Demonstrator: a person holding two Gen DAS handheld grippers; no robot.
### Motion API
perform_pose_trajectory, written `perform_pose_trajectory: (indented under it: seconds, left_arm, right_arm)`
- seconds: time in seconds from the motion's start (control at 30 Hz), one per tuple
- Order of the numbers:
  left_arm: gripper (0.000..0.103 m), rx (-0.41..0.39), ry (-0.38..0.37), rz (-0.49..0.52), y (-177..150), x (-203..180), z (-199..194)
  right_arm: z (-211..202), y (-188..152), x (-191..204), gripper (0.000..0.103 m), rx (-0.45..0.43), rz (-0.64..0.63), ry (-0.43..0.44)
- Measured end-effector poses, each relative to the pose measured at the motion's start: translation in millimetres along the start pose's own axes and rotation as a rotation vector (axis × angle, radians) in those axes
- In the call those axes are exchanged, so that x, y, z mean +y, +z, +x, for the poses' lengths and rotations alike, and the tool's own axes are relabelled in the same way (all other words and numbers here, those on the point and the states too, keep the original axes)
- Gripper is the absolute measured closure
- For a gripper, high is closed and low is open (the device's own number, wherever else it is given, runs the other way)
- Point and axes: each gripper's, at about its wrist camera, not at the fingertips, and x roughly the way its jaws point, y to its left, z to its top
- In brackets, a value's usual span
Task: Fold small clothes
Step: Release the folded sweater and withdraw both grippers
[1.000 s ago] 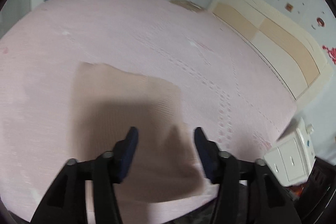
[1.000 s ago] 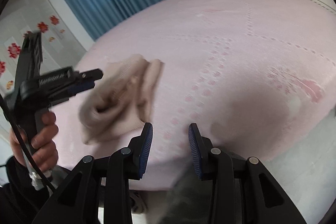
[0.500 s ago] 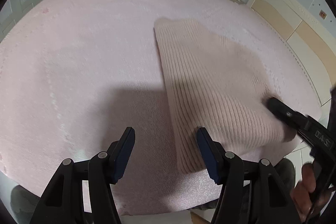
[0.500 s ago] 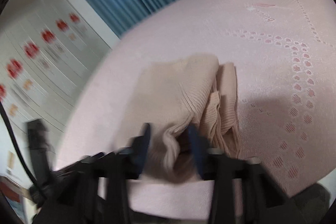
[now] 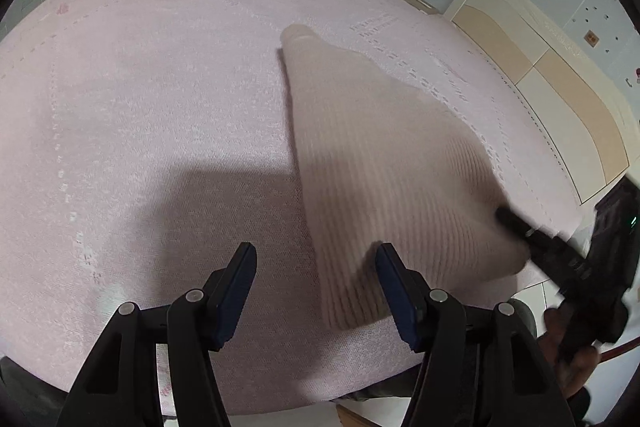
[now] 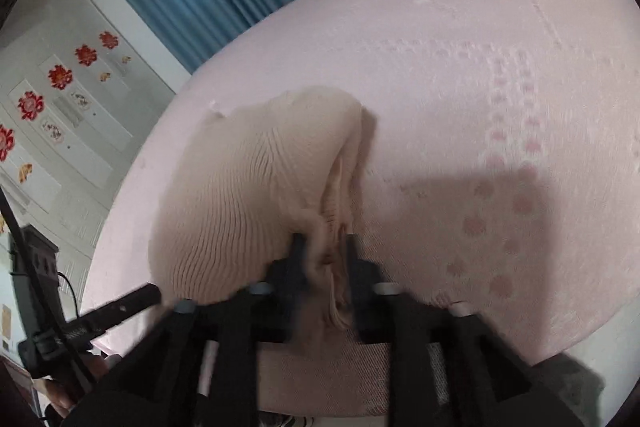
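Motion-blurred right hand-held gripper fingers.

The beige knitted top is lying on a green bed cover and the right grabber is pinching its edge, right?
Not quite: the bed cover is pink, not green. The right wrist view shows it clearly. The rest holds: the beige knitted top lies on it, and the right grabber has the top's edge bunched between its fingers.

I see beige ribbed-knit garment lying on pink bedsheet near bed's front edge. Folded over into tapered shape, narrow end pointing away, wide end nearest me. Bunched folds along one side, loose layered edges gathered at near corner. Partly motion-blurred.
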Motion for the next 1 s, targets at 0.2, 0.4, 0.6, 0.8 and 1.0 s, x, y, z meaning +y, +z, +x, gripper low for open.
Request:
perform_pose_trajectory:
  seconds: [0.2,0.4,0.6,0.8,1.0]
  left_arm:
    - [0.043,-0.006,-0.041,-0.048,3,9,-5]
    - [0.043,-0.001,-0.052,-0.08,6,14,-3]
    - [0.043,0.001,-0.101,-0.122,9,19,0]
    - [0.043,0.003,-0.075,-0.115,9,17,2]
    - [0.043,-0.003,-0.063,-0.127,10,15,1]
  right_arm:
    - [20,37,11,0.06,0.0,-0.002,-0.031]
    - [64,66,14,0.085,0.095,0.038,0.041]
    - [47,72,-1,0.087,-0.006,-0.013,0.047]
    - [58,67,0,0.067,0.059,-0.063,-0.097]
    - [12,47,25,0.067,-0.029,-0.128,-0.014]
